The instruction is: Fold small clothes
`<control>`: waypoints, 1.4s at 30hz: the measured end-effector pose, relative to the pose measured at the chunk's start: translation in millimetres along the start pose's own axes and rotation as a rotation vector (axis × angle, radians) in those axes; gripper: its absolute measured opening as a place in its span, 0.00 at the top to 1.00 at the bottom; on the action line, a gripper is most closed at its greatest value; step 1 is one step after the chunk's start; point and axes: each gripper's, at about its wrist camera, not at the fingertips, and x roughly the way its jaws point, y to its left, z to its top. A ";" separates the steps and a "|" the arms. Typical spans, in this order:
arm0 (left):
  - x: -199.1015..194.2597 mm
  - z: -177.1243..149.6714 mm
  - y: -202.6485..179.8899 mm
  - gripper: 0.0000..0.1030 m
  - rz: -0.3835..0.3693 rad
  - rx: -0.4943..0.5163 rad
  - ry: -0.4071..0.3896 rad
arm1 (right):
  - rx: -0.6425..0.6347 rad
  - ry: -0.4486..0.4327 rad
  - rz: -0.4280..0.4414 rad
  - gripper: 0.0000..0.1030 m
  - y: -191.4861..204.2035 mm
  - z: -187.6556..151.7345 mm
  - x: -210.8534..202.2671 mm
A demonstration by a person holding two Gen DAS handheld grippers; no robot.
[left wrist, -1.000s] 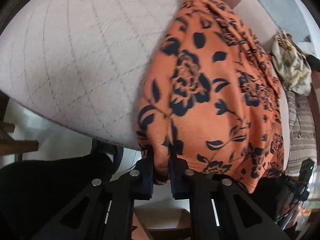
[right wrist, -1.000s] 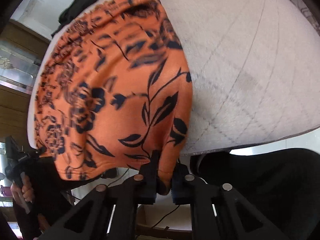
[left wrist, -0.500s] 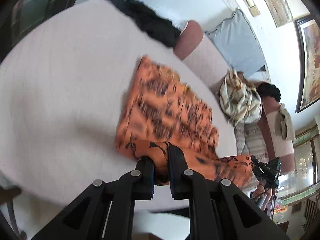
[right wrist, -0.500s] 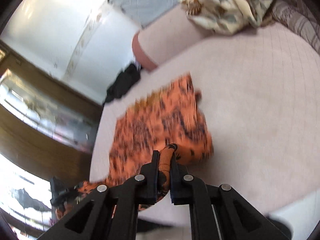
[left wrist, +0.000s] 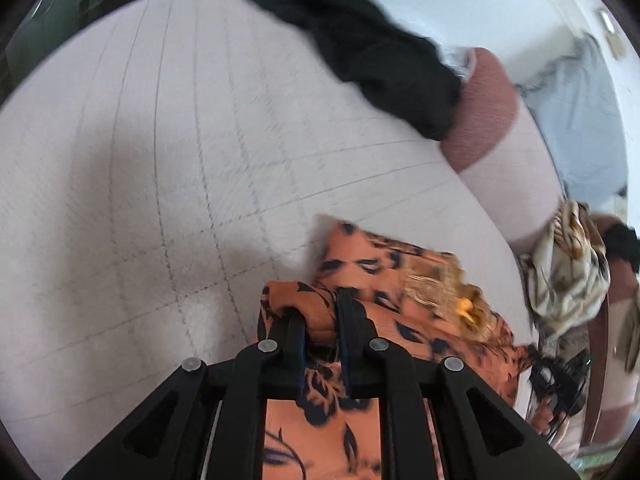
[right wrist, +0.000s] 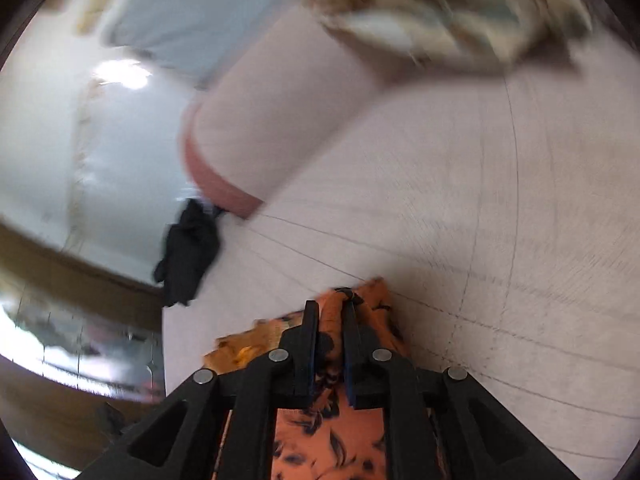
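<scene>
An orange garment with a dark floral print lies on the pale quilted sofa seat. My left gripper is shut on a bunched edge of it and holds that edge over the rest of the cloth. My right gripper is shut on another edge of the same orange garment, low over the seat. The cloth runs back under both grippers. The right wrist view is blurred by motion.
A black garment lies at the far edge of the seat, also in the right wrist view. A pink bolster lies at the back. A cream patterned cloth is heaped to the right.
Both grippers have carried the held edges of the orange garment forward over the seat, doubling the cloth over itself. The garment hung over the seat's front edge a second ago.
</scene>
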 end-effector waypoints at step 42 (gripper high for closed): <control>-62.7 -117.7 3.5 0.32 0.128 0.120 -0.199 | -0.477 -0.061 -0.262 0.61 171.9 -109.9 98.3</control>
